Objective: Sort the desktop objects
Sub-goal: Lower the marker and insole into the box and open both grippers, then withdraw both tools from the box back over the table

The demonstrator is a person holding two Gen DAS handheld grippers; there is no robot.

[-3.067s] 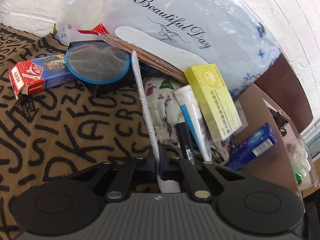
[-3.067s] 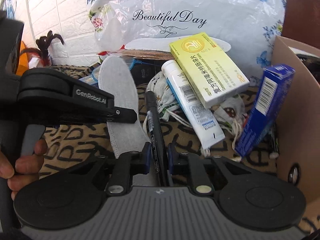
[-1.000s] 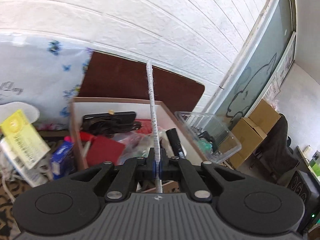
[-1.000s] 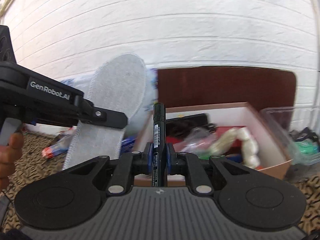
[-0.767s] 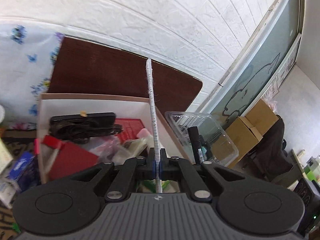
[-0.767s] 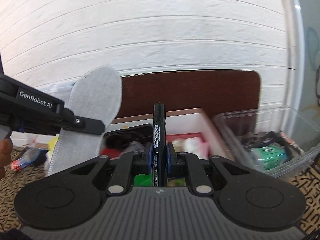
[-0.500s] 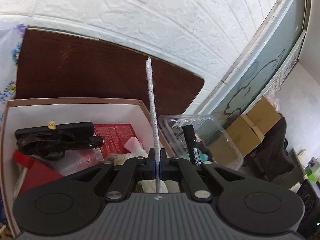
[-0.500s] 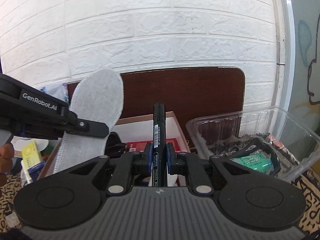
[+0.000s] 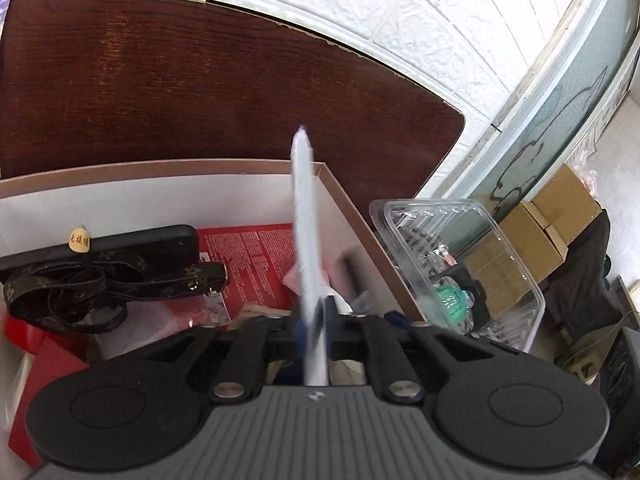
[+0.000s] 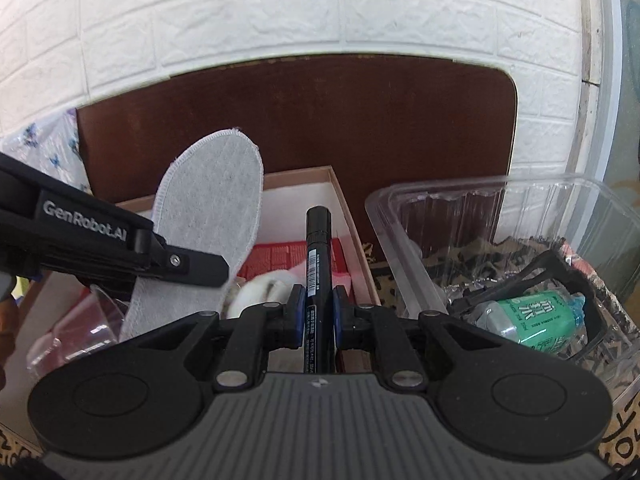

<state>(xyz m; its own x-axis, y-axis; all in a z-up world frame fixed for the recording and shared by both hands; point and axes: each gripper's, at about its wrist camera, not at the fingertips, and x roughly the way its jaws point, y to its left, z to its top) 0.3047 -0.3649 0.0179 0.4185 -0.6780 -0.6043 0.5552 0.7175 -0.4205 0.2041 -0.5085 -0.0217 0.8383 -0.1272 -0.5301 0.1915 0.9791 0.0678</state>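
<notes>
My left gripper (image 9: 316, 320) is shut on a grey felt insole (image 9: 306, 232), seen edge-on and blurred, held above the cardboard box (image 9: 168, 184). In the right wrist view the same insole (image 10: 212, 216) stands tilted over the box (image 10: 344, 208), with the left gripper's finger (image 10: 176, 260) across it. My right gripper (image 10: 316, 312) is shut on a black marker (image 10: 317, 248) that points up and forward, near the box's right wall.
The box holds a black phone case with a strap (image 9: 100, 264), red packets (image 9: 248, 256) and white items (image 10: 264, 288). A clear plastic tray (image 10: 500, 248) with a green bottle (image 10: 536, 316) stands to the right. A brown board (image 10: 320, 120) leans on the white brick wall.
Both grippers have moved right from the cluttered cloth and closer over the box, carrying the insole and the marker. The insole now tilts and blurs in the left gripper.
</notes>
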